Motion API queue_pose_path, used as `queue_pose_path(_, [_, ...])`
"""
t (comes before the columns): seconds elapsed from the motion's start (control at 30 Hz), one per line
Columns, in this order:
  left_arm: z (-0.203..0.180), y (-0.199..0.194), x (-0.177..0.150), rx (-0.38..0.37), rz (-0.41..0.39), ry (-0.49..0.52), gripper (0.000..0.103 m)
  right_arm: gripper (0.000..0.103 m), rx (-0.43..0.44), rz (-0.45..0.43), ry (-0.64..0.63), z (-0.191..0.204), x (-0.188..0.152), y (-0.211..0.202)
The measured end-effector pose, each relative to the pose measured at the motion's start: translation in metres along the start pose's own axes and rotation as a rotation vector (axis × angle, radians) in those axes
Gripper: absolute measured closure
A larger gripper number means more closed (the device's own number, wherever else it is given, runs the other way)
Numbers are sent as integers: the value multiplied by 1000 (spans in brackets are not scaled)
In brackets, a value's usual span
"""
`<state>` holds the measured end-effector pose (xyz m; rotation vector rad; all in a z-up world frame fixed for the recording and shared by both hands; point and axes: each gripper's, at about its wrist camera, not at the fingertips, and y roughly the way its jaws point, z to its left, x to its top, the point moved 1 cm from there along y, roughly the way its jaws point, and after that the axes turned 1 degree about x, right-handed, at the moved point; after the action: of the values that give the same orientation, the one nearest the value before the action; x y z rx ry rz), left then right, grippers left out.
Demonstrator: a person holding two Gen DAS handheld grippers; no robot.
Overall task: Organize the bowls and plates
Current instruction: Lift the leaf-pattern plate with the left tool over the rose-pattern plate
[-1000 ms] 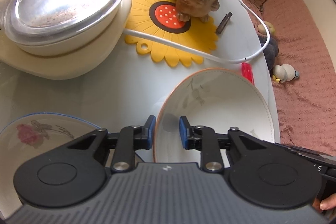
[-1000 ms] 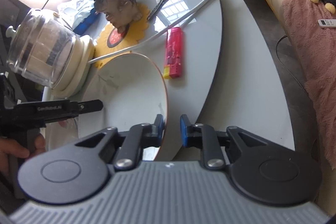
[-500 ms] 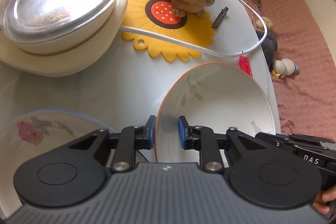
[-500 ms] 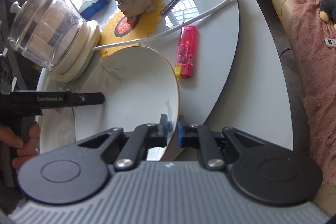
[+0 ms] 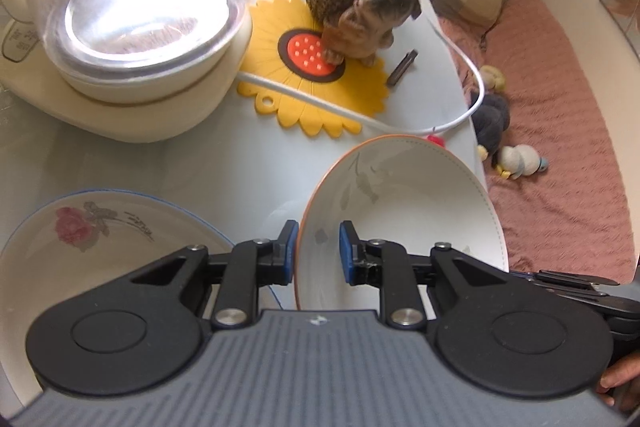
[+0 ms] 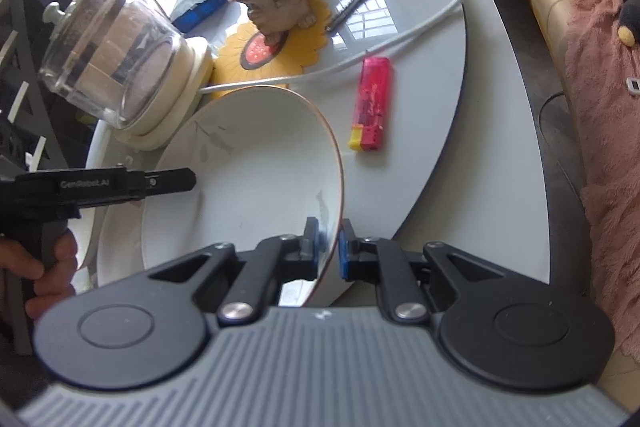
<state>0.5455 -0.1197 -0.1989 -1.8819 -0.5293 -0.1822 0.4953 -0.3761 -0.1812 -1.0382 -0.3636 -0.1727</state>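
Observation:
A white bowl [image 5: 400, 211] with an orange rim hangs tilted above the table, held from two sides. My left gripper [image 5: 318, 245] is shut on its near-left rim, one blue pad outside the wall and one inside. My right gripper [image 6: 329, 247] is shut on the right rim [image 6: 338, 187], pads pressed on the thin wall. In the right wrist view the left gripper's fingers [image 6: 172, 183] reach over the bowl's [image 6: 256, 179] far side. A white plate [image 5: 100, 239] with a pink rose and a blue edge lies on the table to the bowl's left, partly under it.
A cream appliance with a glass dome [image 5: 136, 27] stands at the back left. Behind the bowl lie a yellow sunflower mat [image 5: 320, 99] with a dog figurine [image 5: 372, 23], a white cable [image 5: 400, 125] and a red lighter [image 6: 372, 107]. A pink-covered sofa [image 5: 560, 147] lies beyond the table's right edge.
The right jaws closed onto the bowl's rim. Both grippers then rose with the bowl, which tilted up. More of the rose plate now shows beside it.

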Motion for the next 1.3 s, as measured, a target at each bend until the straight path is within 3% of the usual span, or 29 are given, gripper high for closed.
queue_pose_path(0.5, [26,-67,-9,-13,-112,-85,78,90,46,-9,-77,46,6,-22])
queue_pose_path(0.87, [71,-89,-38,28,-113,-186,78,90,105,62,-144,78,-6,1])
queue_pose_path(1.3, [127,-98,-81,49,-123,-359,78,90,103,125,-292,116,-22,38])
